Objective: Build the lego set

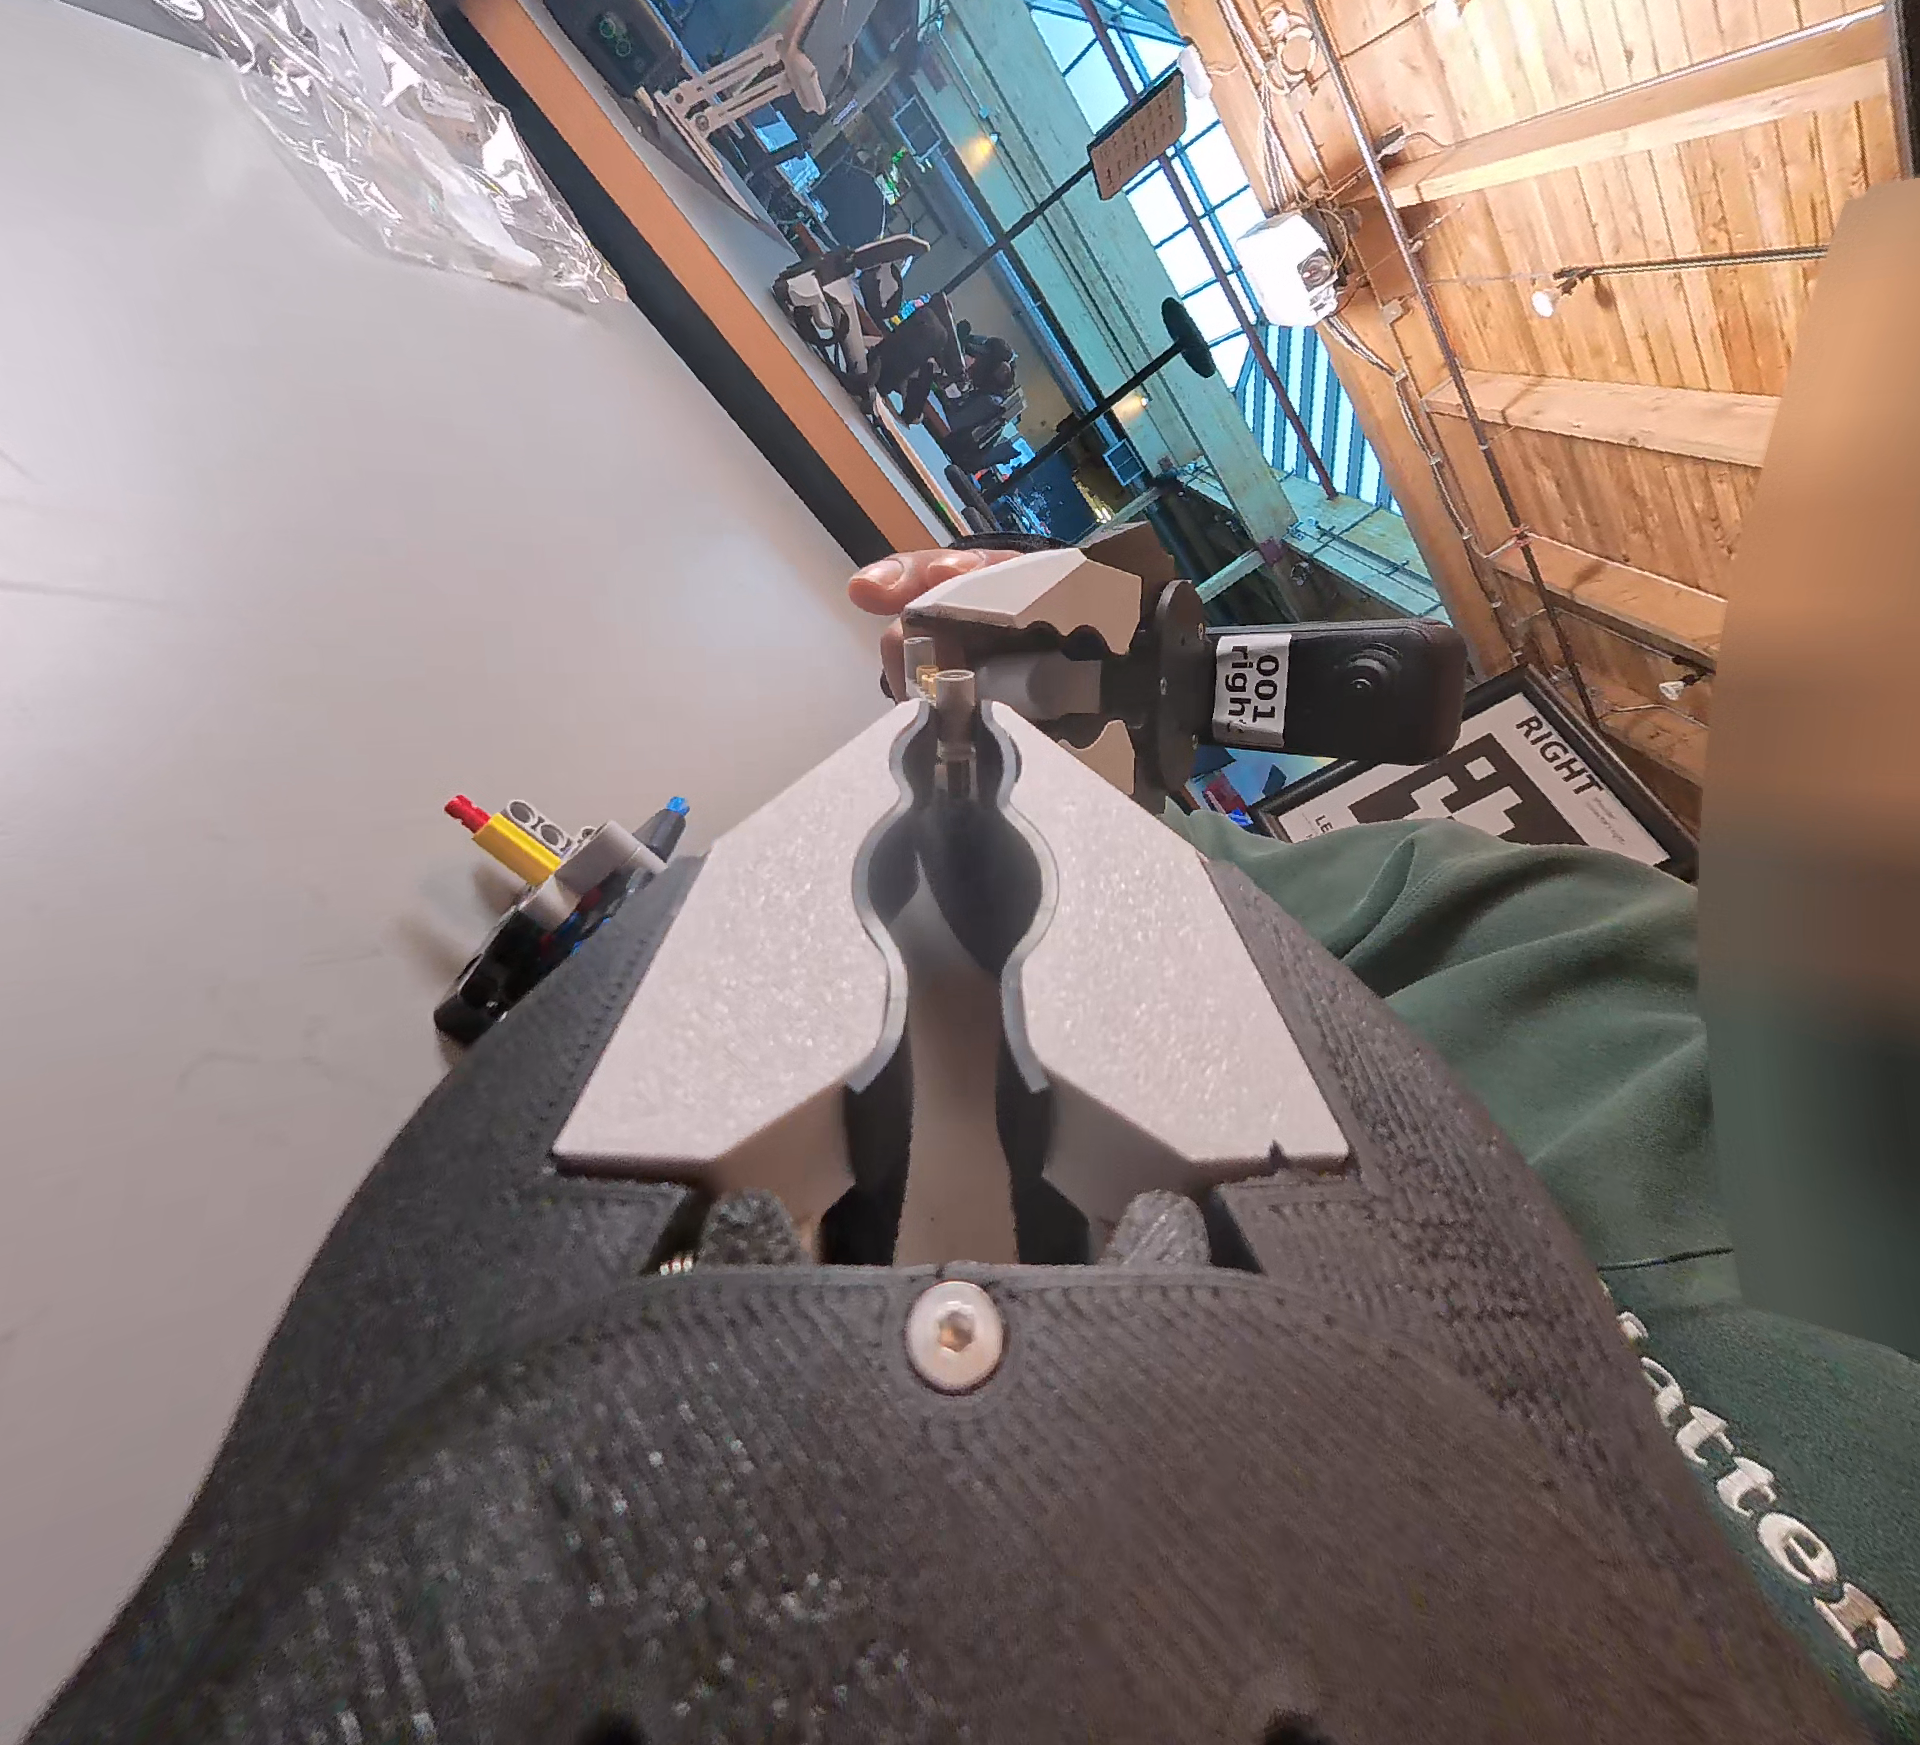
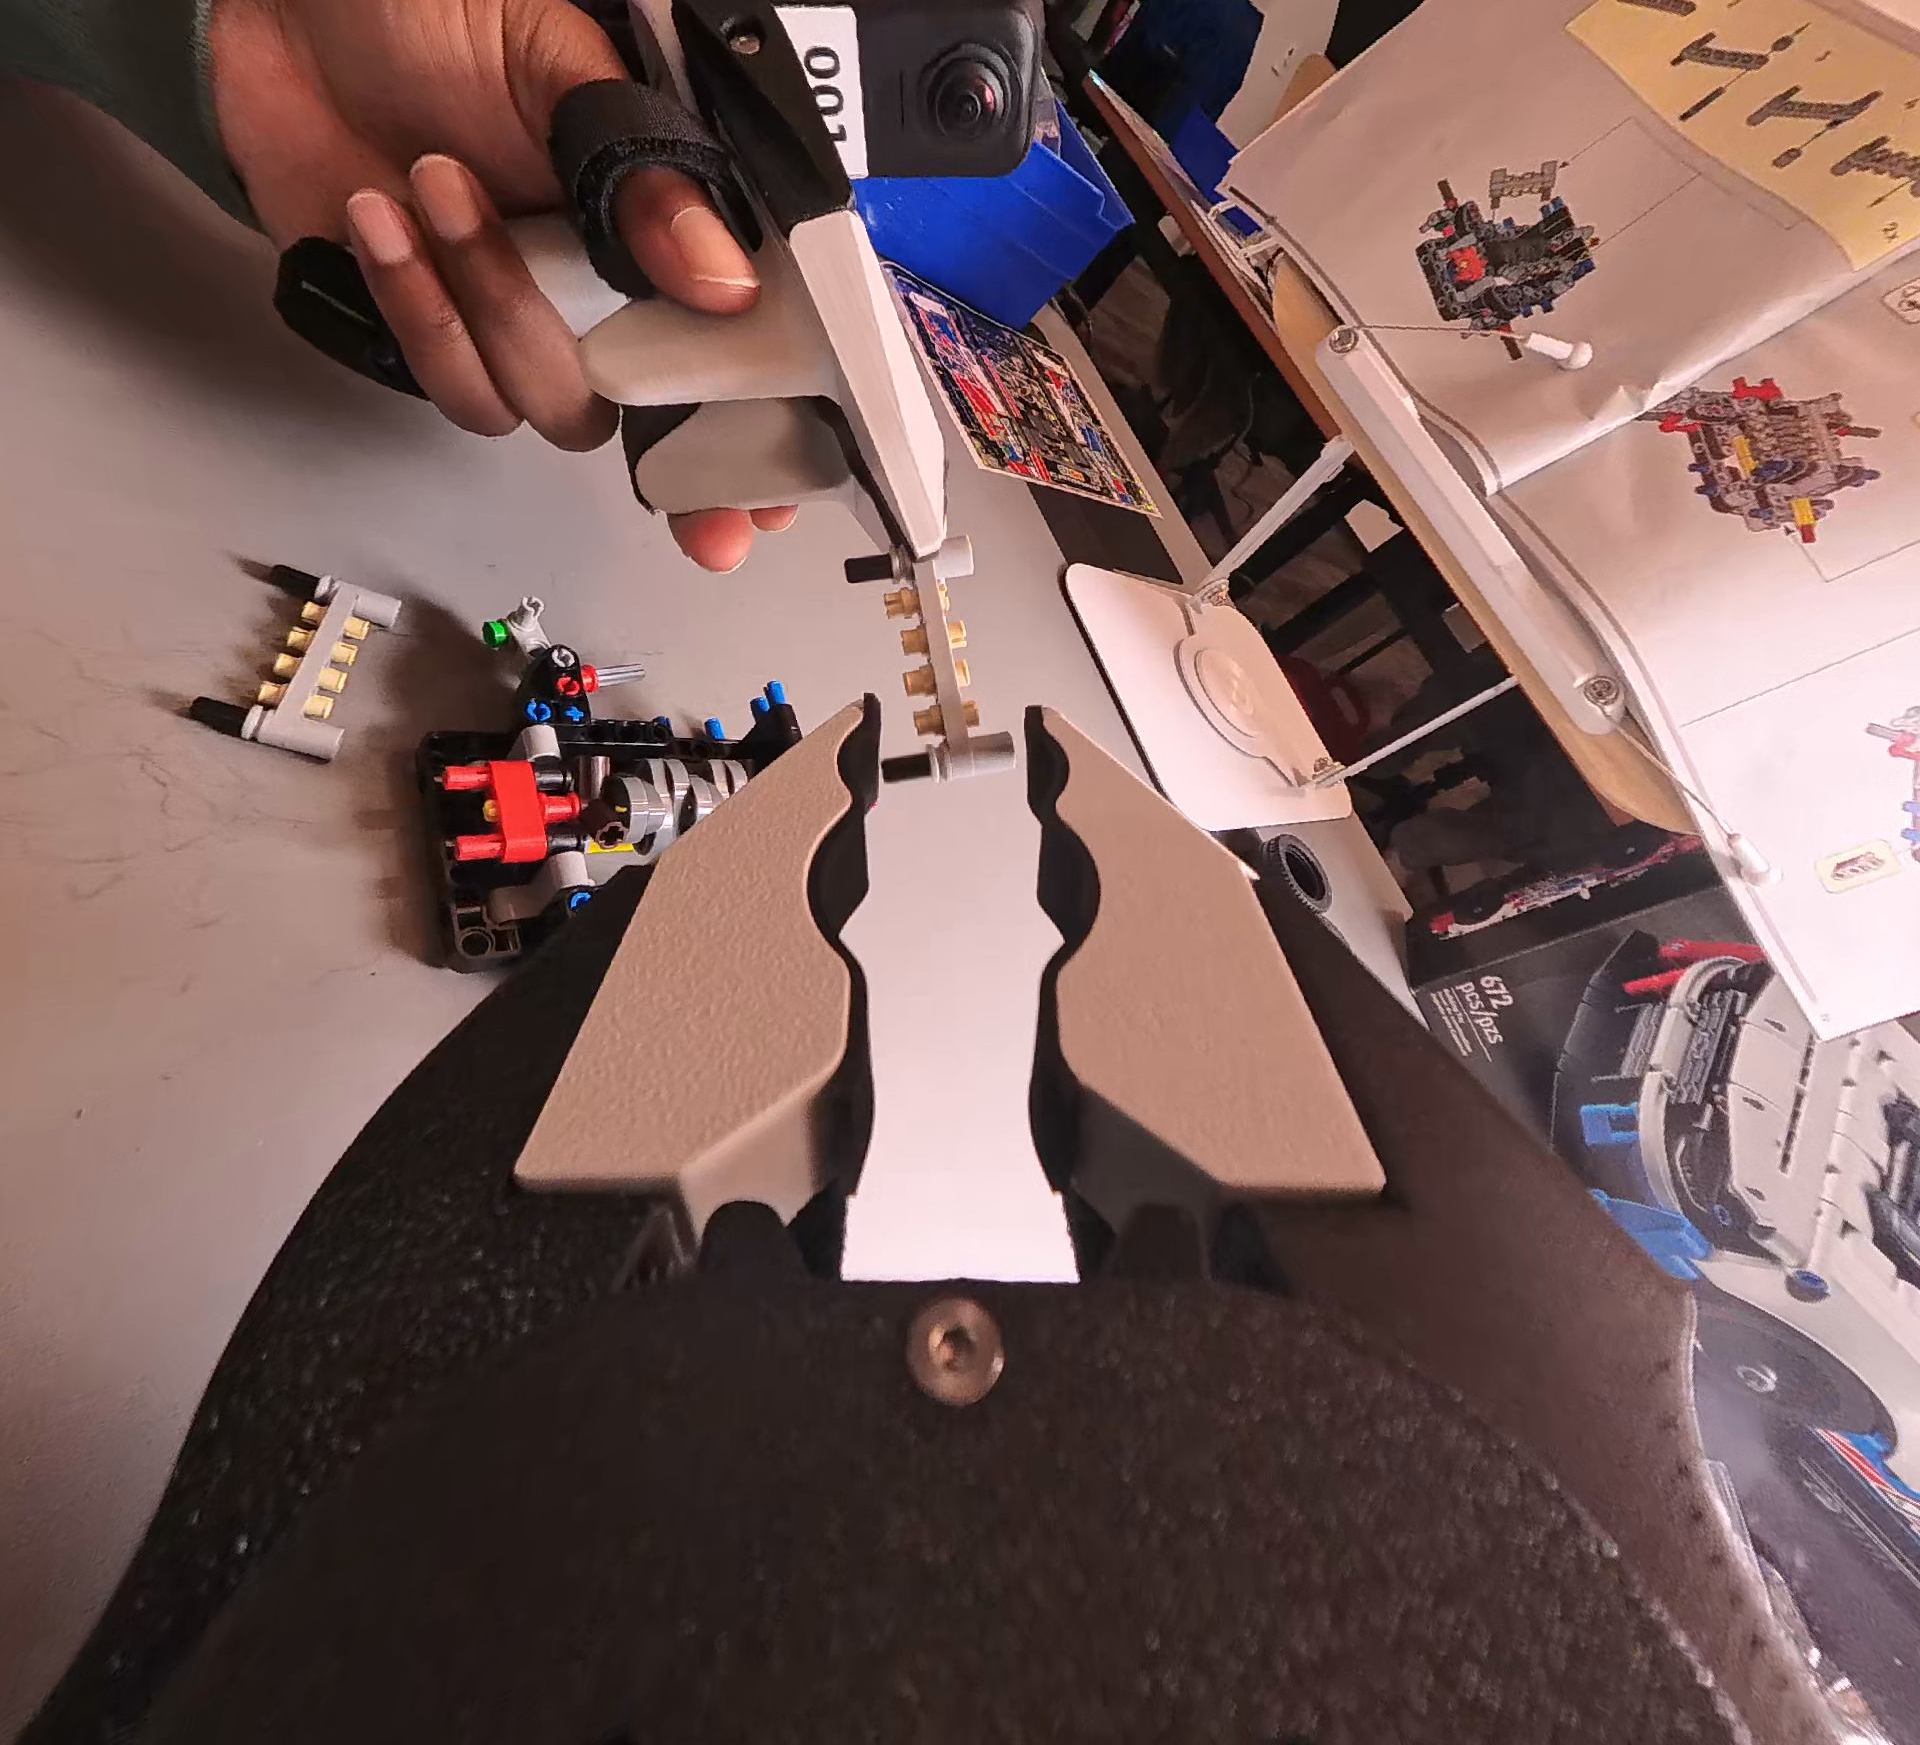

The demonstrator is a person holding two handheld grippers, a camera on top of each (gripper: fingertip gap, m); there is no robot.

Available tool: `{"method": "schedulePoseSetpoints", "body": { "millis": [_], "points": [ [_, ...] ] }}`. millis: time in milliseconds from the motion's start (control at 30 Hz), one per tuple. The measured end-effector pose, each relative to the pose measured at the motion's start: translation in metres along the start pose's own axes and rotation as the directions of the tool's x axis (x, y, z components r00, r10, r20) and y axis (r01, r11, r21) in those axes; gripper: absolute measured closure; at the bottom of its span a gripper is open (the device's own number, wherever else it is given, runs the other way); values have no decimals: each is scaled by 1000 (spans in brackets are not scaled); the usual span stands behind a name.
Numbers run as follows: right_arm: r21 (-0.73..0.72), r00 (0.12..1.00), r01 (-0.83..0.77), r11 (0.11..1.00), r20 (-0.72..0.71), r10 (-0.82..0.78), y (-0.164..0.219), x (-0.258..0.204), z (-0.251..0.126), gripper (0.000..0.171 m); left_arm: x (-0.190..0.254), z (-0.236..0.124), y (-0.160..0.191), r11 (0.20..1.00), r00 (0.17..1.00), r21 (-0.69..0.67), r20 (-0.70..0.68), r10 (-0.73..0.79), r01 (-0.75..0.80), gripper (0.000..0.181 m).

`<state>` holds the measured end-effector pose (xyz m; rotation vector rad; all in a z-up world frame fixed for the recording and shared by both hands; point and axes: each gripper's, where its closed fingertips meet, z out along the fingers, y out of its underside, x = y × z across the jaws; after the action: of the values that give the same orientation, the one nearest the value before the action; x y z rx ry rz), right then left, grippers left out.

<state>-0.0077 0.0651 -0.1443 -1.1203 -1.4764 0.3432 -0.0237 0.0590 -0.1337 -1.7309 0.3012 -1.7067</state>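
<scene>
My left gripper (image 1: 951, 727) is shut on the top end of a grey beam with several tan pins and black end pins (image 1: 956, 689). In the right wrist view the left gripper (image 2: 920, 552) holds this beam (image 2: 945, 656) hanging down above the table. My right gripper (image 2: 951, 739) is open, and the beam's lower end sits between its fingertips (image 2: 857, 739) with a gap on each side. The right gripper also shows in the left wrist view (image 1: 925, 656). A second, similar beam (image 2: 301, 667) lies on the table at left. A partly built black assembly with a red part (image 2: 561, 812) lies beside it and also shows in the left wrist view (image 1: 551, 874).
An open instruction booklet on a white stand (image 2: 1662, 241) is at the right, above the set's box (image 2: 1662, 1072). A sticker sheet (image 2: 1029, 407), blue bins (image 2: 987, 220) and a black tyre (image 2: 1294, 869) are beyond. Clear plastic bags (image 1: 364, 85) lie on the white table (image 1: 208, 552). Both grippers' tips are close together, under 4 cm apart.
</scene>
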Motion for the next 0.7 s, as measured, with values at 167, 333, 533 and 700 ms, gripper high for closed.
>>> {"method": "schedulePoseSetpoints", "body": {
  "millis": [167, 333, 533, 700],
  "points": [
    [-1, 1000, 12, 1000, -3, -12, -1, -2, 1, 145, 0, 3, 4, 1000, 1000, -15, -1, 3, -3, 176],
    [-4, 1000, 0, 1000, -14, 0, 0, 2, 0, 146, 0, 4, 7, 1000, 1000, -27, -2, 4, -4, 176],
    [-10, 1000, 0, 1000, 3, 0, 3, -1, 1, 145, -2, 2, 5, 1000, 1000, -20, 3, 8, -8, 176],
    [9, 999, 8, 1000, 40, -8, 4, -3, -1, 138, -6, 0, 5, 993, 993, -48, 54, 110, -107, 176]
  ]
}}
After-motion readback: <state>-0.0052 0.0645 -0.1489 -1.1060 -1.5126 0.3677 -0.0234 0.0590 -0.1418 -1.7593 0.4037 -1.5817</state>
